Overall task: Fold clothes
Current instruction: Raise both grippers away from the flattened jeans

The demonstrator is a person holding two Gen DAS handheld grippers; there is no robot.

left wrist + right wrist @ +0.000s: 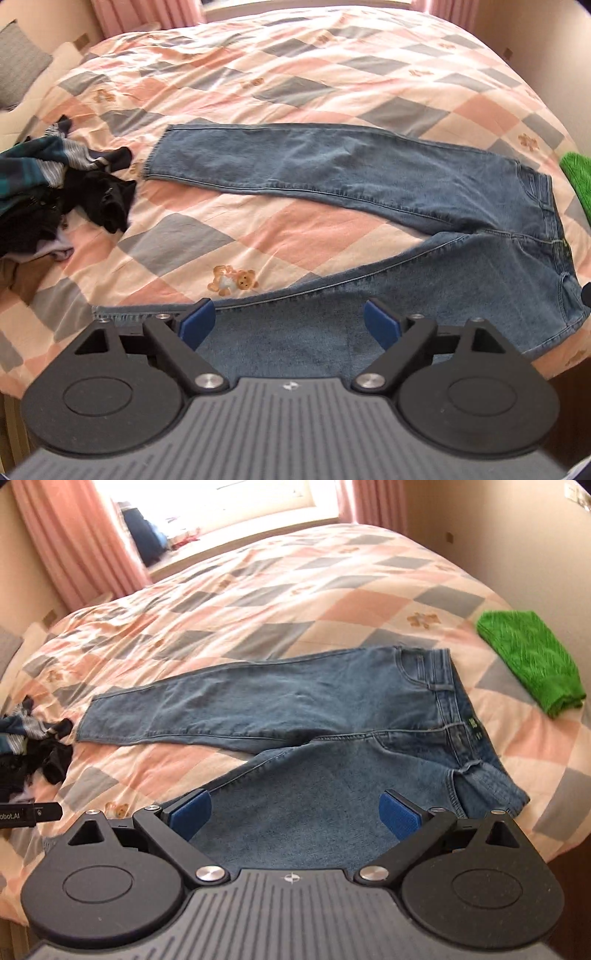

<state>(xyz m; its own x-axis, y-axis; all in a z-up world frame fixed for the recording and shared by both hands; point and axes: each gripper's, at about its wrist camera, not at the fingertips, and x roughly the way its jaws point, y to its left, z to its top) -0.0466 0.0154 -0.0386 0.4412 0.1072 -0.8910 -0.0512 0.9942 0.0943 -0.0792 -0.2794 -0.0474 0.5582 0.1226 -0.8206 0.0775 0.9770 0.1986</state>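
Jeans (332, 173) spread flat on bed (295, 74); both grippers (290, 325) (293, 812) agape above near leg, seemingly clear of denim. Clothes heap (40, 192) left.

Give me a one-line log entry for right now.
stage: jeans spread flat, legs apart, unfolded | left gripper: open over near leg | right gripper: open over near leg | green cloth: folded aside | pile: waiting

We see our right gripper (293, 814), fingers (400, 814) spread wide, over the near leg of jeans (295, 701) lying flat on the bed (295, 590); a green cloth (532, 661) lies apart.
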